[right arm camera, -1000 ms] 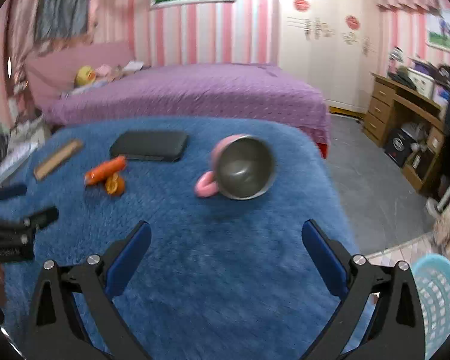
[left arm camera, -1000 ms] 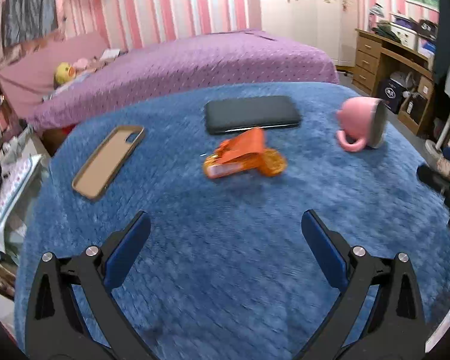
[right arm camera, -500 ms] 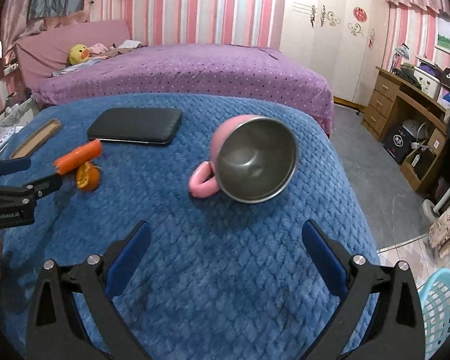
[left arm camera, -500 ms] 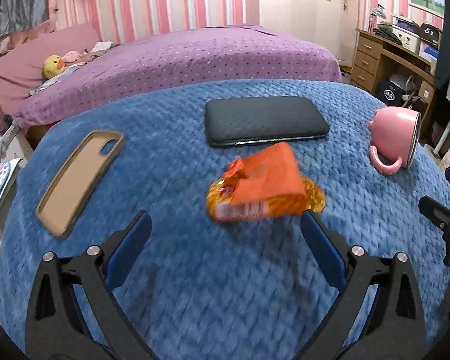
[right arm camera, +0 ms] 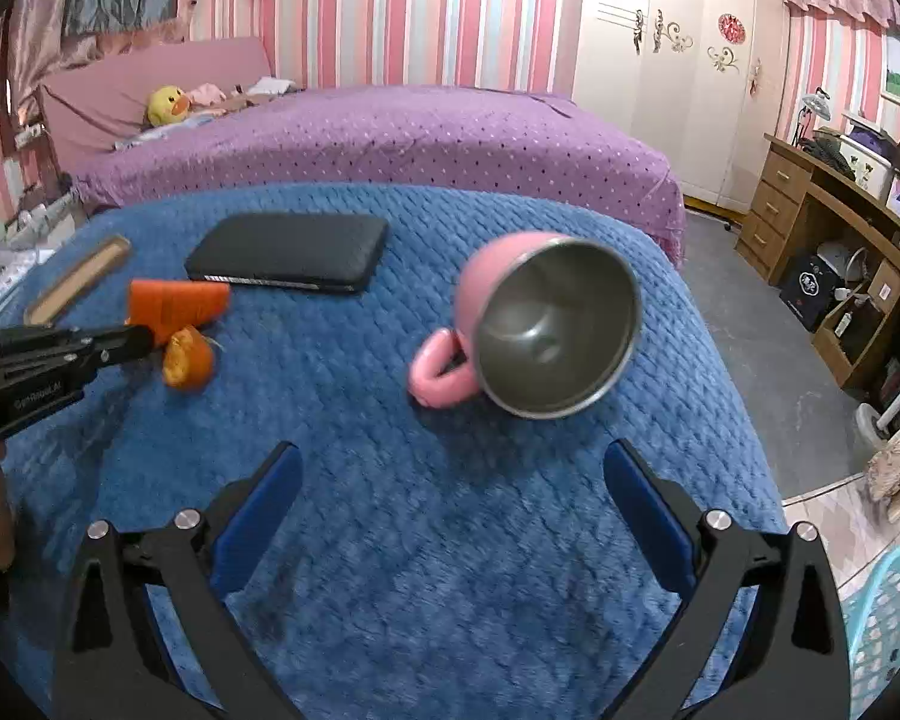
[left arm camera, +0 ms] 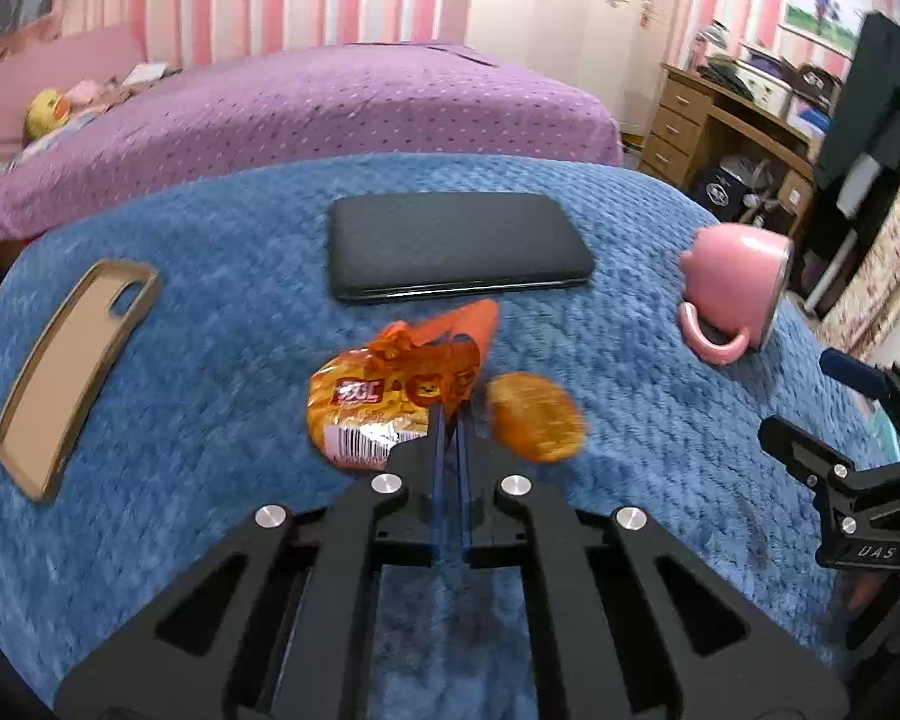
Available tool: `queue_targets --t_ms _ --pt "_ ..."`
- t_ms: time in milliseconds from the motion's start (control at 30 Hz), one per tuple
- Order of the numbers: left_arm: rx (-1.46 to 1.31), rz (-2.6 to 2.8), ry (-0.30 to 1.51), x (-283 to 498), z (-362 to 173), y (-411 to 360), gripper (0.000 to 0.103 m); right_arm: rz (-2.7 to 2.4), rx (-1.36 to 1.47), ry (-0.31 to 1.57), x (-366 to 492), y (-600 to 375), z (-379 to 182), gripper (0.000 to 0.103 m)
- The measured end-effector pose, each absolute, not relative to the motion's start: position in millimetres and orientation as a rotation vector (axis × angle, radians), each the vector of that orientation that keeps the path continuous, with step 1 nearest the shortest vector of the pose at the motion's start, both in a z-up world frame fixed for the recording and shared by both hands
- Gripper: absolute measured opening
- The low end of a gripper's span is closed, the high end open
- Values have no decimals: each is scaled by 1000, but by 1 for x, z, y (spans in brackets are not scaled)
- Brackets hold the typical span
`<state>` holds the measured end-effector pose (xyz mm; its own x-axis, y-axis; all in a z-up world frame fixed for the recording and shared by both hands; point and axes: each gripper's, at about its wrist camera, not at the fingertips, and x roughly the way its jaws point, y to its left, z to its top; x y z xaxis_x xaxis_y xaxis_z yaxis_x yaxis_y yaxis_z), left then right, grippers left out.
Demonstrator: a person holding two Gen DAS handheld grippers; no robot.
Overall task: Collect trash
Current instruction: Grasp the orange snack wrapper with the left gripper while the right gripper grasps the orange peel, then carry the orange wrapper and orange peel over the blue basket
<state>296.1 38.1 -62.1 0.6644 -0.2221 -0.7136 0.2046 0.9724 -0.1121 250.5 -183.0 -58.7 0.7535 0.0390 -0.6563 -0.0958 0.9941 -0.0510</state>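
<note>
An orange snack wrapper (left arm camera: pixel 390 396) lies on the blue blanket (left arm camera: pixel 210 360) in the left wrist view. My left gripper (left arm camera: pixel 450 420) is shut on the wrapper's near edge. The wrapper (right arm camera: pixel 177 324) and the left gripper (right arm camera: pixel 132 342) also show at the left of the right wrist view. My right gripper (right arm camera: pixel 450 480) is open and empty above the blanket, a little short of a pink mug (right arm camera: pixel 540 324) lying on its side. The right gripper (left arm camera: pixel 834 408) shows at the right of the left wrist view.
A black phone (left arm camera: pixel 456 246) lies beyond the wrapper, a tan phone case (left arm camera: pixel 72 360) to its left. The pink mug (left arm camera: pixel 732 294) lies to the right. A light blue basket (right arm camera: pixel 882 630) stands on the floor at bottom right. A purple bed (right arm camera: pixel 390 138) is behind.
My left gripper has moved forward to the wrapper and shut on it. My right gripper has moved closer to the mug and stays open.
</note>
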Motion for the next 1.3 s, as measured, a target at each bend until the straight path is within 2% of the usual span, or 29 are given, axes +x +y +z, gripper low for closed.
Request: queue_targets --t_ms 400,600,700,800,1300 --pt "-118 18 836 261 -53 135 0 221 -76 713 270 -112 -61 96" --pt "-176 38 844 251 -60 158 0 284 -137 787 298 -69 -76 74" --pt "-179 43 838 246 -60 158 0 337 -122 847 311 -60 -85 46" --pt "-190 38 829 242 -58 157 0 371 -113 832 309 -59 -83 29" --pt "-141 -33 730 193 -18 103 0 292 -133 671 213 -125 -33 28"
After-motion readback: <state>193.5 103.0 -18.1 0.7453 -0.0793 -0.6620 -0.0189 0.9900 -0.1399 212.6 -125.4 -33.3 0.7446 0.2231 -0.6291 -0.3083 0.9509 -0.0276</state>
